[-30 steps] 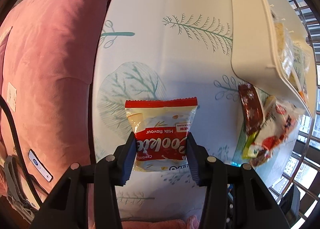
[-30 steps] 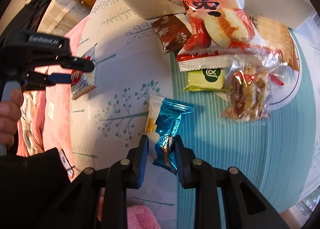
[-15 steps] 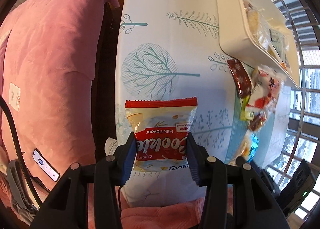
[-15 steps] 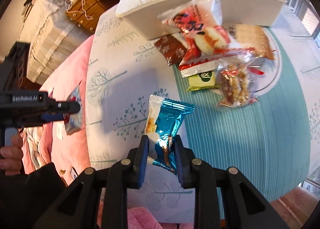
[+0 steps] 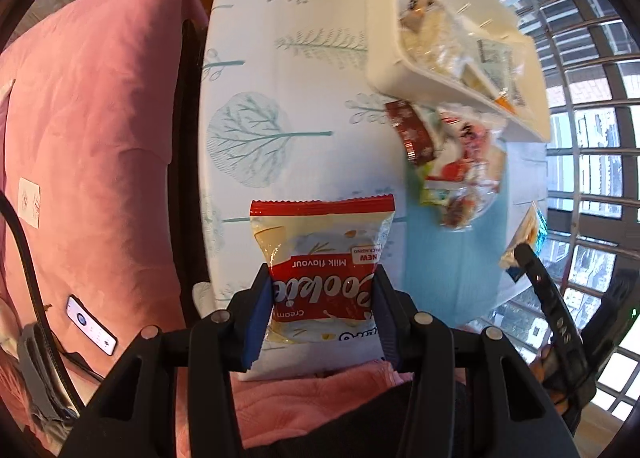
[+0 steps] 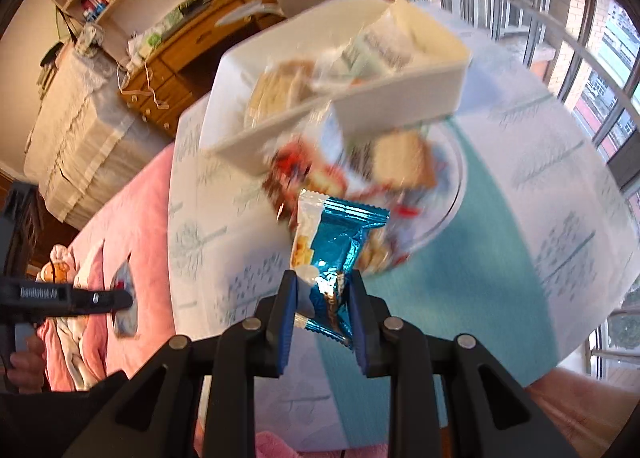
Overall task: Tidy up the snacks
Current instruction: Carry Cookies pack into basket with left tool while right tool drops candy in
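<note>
My left gripper (image 5: 322, 290) is shut on a red and cream cookie packet (image 5: 322, 246), held high above the table. My right gripper (image 6: 322, 294) is shut on a blue foil snack packet (image 6: 340, 234), also lifted off the table. A white divided bin (image 5: 384, 58) (image 6: 400, 102) with several wrapped snacks inside stands at the table's far side. A pile of loose snack packets (image 5: 452, 162) (image 6: 360, 174) lies on a glass plate beside the bin. The right gripper shows at the right edge of the left wrist view, and the left gripper (image 6: 120, 300) at the left of the right wrist view.
The round table (image 5: 280, 78) has a white tree-print cloth with a teal band (image 6: 500, 258). A pink quilted bed (image 5: 100, 118) with a small remote (image 5: 92, 324) runs along the table's left. Window bars (image 5: 580, 138) stand to the right; a wooden desk and shelves (image 6: 172, 38) are behind.
Both grippers have risen well above the table with their packets still clamped. The table and bin look smaller and farther, and the right view has tilted up toward the room.
</note>
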Demonstrator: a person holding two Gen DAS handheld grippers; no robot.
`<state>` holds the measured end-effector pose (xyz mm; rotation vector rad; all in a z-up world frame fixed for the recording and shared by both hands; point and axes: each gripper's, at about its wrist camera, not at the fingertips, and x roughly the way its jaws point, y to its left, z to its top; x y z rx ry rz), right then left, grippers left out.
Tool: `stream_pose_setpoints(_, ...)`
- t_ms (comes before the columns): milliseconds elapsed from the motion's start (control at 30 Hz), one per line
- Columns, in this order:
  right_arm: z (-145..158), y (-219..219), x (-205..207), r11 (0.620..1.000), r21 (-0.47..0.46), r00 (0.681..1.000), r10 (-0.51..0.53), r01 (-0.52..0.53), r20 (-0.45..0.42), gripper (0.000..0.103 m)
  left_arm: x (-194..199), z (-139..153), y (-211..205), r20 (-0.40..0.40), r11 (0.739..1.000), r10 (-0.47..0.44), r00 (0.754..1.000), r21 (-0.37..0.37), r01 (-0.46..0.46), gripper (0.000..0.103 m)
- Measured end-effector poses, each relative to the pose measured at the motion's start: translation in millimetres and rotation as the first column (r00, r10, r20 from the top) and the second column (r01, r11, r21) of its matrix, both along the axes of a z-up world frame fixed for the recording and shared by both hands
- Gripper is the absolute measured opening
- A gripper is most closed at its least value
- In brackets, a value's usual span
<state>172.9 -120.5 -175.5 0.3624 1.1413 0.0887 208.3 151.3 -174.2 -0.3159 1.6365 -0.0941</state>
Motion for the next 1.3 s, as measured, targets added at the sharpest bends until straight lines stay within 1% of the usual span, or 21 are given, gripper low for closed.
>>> stream_pose_setpoints(100, 13.7, -20.7, 12.3, 1.000, 0.009, 1.000, 0.011, -0.011, 0.027, 0.025, 3.1, 16.2, -17.5, 0.028, 1.000, 0.005, 1.000, -0.018, -0.004, 0.045)
stream_pose_setpoints(267, 29.7, -46.5, 36.8, 0.998, -0.013, 0.995, 0.068, -0.067, 0.070, 0.025, 11.6, 39.2, -45.7, 0.076, 0.999, 0.033, 0.997, -0.024, -0.031, 0.046)
stream_pose_setpoints(533, 42.4, -85.0, 71.7, 0.988, -0.031, 0.982, 0.153, -0.151, 0.109, 0.025, 32.6, 61.3, -91.8, 0.132, 0.997, 0.079, 0.988, -0.031, -0.076, 0.046)
stream_pose_setpoints(700, 43.7, -101.2, 94.0, 0.978, -0.037, 0.969, 0.209, -0.206, 0.128, 0.025, 52.0, 67.1, -114.2, 0.175, 0.994, 0.105, 0.979, -0.036, -0.100, 0.046)
stream_pose_setpoints(833, 46.9, -110.6, 107.8, 0.969, -0.054, 0.953, 0.247, -0.242, 0.176, 0.025, 71.6, 70.5, -132.5, 0.207, 0.994, 0.113, 0.972, -0.031, -0.109, 0.046)
stream_pose_setpoints(933, 47.3, -113.4, 118.5, 0.962, -0.068, 0.944, 0.271, -0.263, 0.189, 0.025, 86.1, 73.7, -143.9, 0.231, 0.992, 0.125, 0.965, -0.037, -0.119, 0.046)
stream_pose_setpoints(1033, 45.1, -116.9, 128.8, 0.959, -0.068, 0.937, 0.284, -0.276, 0.205, 0.025, 98.4, 77.3, -152.3, 0.256, 0.992, 0.129, 0.958, -0.044, -0.122, 0.046)
stream_pose_setpoints(1100, 42.7, -118.8, 136.1, 0.958, -0.061, 0.934, 0.288, -0.282, 0.213, 0.025, 106.5, 79.5, -157.9, 0.290, 0.991, 0.130, 0.948, -0.051, -0.121, 0.046)
stream_pose_setpoints(1200, 37.8, -122.1, 145.1, 0.958, -0.044, 0.932, 0.286, -0.283, 0.221, 0.025, 119.8, 75.3, -163.4, 0.310, 0.989, 0.140, 0.940, -0.096, -0.116, 0.046)
stream_pose_setpoints(1300, 32.9, -125.2, 153.2, 0.960, -0.031, 0.934, 0.278, -0.278, 0.226, 0.026, 131.5, 69.1, -170.1, 0.333, 0.989, 0.137, 0.933, -0.093, -0.112, 0.046)
